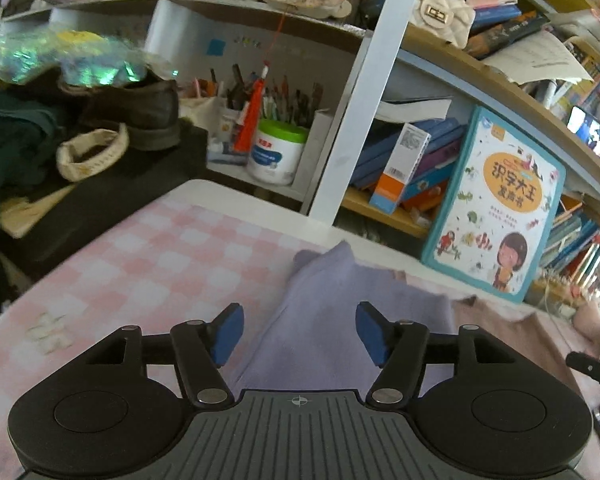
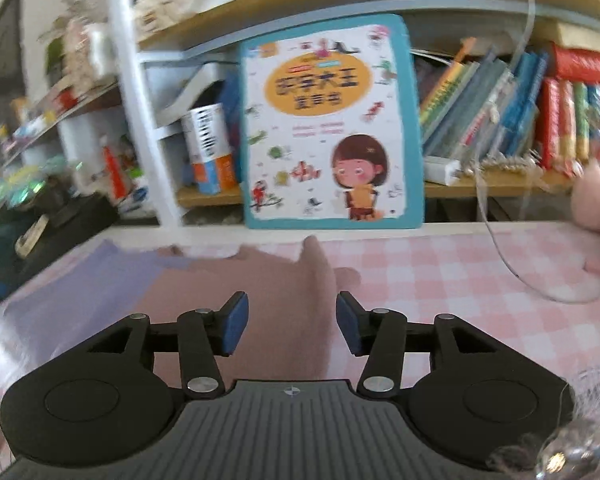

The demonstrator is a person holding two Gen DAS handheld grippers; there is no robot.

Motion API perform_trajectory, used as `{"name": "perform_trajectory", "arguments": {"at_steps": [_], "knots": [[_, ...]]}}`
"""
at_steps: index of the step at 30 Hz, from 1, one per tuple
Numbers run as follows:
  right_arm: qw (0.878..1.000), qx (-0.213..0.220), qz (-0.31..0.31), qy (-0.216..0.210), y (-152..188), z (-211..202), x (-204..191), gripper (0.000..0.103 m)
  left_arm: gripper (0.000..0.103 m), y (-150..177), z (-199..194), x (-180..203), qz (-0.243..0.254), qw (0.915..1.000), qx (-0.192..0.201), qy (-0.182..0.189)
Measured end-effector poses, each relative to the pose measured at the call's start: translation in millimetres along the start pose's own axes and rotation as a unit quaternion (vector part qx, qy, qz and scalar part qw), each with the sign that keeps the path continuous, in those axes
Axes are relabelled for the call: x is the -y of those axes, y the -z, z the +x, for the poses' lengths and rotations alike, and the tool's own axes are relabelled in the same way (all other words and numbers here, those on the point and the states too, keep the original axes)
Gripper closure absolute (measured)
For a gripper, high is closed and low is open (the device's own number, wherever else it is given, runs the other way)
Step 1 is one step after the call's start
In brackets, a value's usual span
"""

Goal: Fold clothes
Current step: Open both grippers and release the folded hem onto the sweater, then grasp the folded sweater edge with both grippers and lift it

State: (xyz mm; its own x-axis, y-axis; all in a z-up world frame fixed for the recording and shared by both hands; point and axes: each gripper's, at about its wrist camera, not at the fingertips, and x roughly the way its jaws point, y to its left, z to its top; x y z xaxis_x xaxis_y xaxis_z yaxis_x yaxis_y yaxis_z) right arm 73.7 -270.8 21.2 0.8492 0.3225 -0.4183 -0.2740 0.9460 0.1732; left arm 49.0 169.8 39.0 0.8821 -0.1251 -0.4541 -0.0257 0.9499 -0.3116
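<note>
A lavender garment lies flat on the pink checked tablecloth, with a dusty pink garment beside it on the right. My left gripper hovers above the lavender cloth, jaws apart, nothing between the blue pads. In the right wrist view the dusty pink garment spreads under my right gripper, and the lavender garment lies to its left. The right jaws stand apart and the blue pads grip nothing.
A teal picture book leans on the bookshelf at the table's back edge. A white post, a pen tub, dark bags and shoes crowd the back left. A clear tube loops at right.
</note>
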Motion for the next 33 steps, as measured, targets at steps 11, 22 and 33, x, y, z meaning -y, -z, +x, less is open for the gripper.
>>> {"name": "perform_trajectory", "arguments": {"at_steps": [11,22,33], "knots": [[0.996,-0.018,-0.07,-0.046,29.4,-37.1,1.1,0.057,0.042,28.3,-26.2,-16.8,-0.097,0.9925,-0.072,0.014],[0.994,-0.033,-0.088,-0.048,33.4,-40.1,-5.8,0.069,0.059,49.7,13.5,-33.5,-0.29,0.9493,-0.115,0.042],[0.993,-0.067,-0.093,-0.038,38.6,-29.1,-6.4,0.072,0.084,52.0,31.5,-35.0,-0.361,0.9288,-0.083,0.007]]}}
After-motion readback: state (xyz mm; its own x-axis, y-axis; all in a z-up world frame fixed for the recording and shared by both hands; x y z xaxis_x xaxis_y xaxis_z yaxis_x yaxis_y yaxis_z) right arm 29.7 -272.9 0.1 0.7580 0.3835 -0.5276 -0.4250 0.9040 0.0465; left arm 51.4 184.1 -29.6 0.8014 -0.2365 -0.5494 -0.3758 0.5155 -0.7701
